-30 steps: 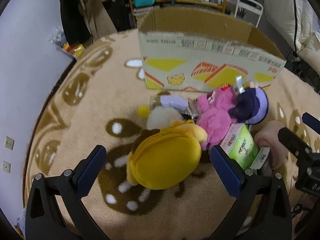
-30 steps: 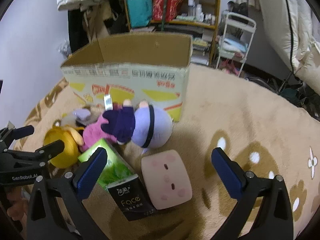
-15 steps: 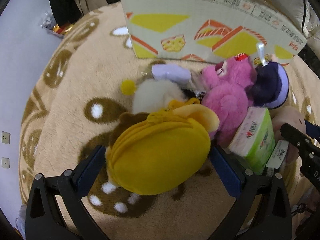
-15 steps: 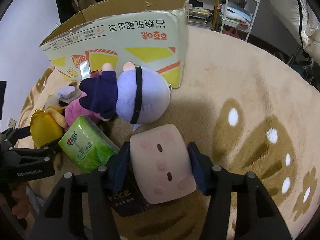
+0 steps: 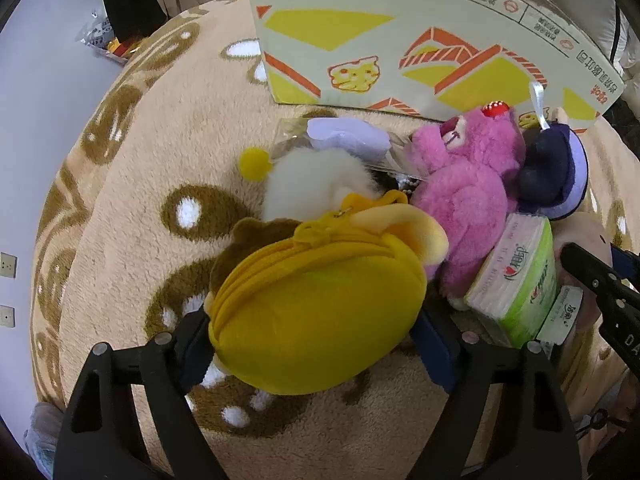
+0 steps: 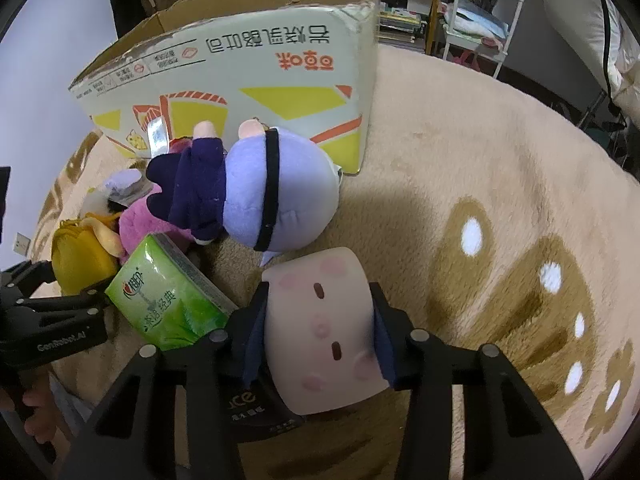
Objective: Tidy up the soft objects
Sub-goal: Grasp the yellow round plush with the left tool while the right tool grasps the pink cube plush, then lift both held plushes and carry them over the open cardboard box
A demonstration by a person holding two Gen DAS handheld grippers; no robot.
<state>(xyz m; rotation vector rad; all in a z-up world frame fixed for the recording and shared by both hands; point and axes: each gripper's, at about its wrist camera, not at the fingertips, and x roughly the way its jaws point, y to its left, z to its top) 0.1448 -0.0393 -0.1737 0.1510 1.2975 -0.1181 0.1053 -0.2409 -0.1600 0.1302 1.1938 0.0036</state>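
Squeezing in from both sides, the right gripper point(image 6: 320, 336) has just been closing and its fingers point(image 6: 256, 332) now pinch the pale pink cushion toy point(image 6: 320, 320), which sits on the beige rug point(image 6: 500, 184) beside a green tissue pack point(image 6: 164, 300). The left gripper point(image 5: 316, 340) has been closing too; its fingers point(image 5: 436, 348) press against the flanks of the yellow plush pouch point(image 5: 316, 312). Behind it lie a pink bear point(image 5: 472, 196), a white fluffy toy point(image 5: 316, 180) and a lilac doll point(image 6: 276, 192), all heaped before the cardboard box point(image 6: 248, 64).
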